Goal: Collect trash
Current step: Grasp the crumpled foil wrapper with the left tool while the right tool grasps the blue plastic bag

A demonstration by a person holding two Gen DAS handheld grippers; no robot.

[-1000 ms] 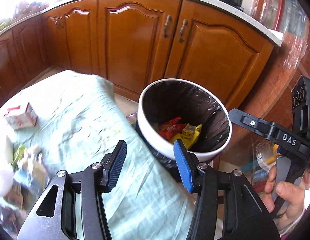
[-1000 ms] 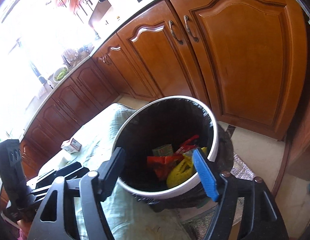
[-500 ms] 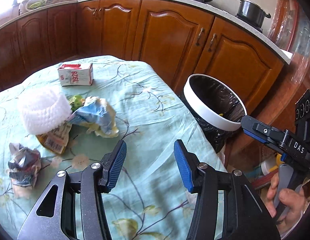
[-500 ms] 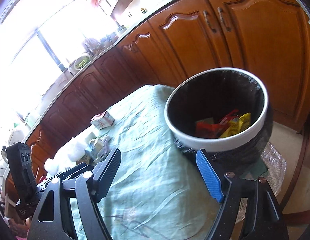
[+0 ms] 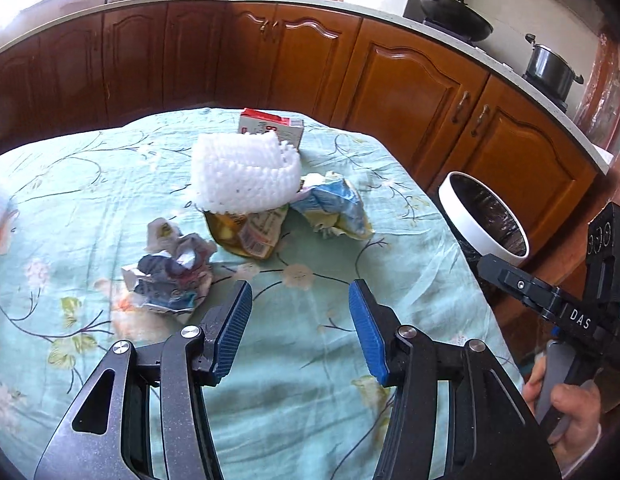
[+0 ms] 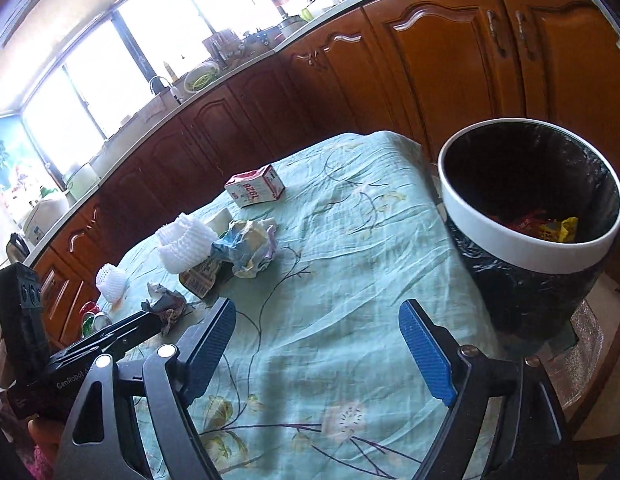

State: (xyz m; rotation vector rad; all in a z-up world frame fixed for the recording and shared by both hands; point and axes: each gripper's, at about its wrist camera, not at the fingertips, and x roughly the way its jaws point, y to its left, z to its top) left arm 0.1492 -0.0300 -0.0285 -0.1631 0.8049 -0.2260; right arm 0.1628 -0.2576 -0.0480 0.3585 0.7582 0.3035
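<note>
Both grippers have swung away from the bin [image 6: 526, 248] toward the table [image 5: 350, 380], so the trash pile now fills the left view. Inside the black-lined bin beside the table lie red and yellow wrappers [image 6: 550, 228]. On the cloth sit white foam netting [image 5: 245, 176], a blue-yellow bag [image 5: 334, 208], a crumpled wrapper [image 5: 169, 276] and a small carton [image 6: 254, 190]. Left gripper [image 5: 299, 324] hangs parted and empty; right gripper [image 6: 318, 340] is opening, nothing between its jaws

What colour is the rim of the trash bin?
White, around a black liner; the trash bin shows best in the right wrist view.
</note>
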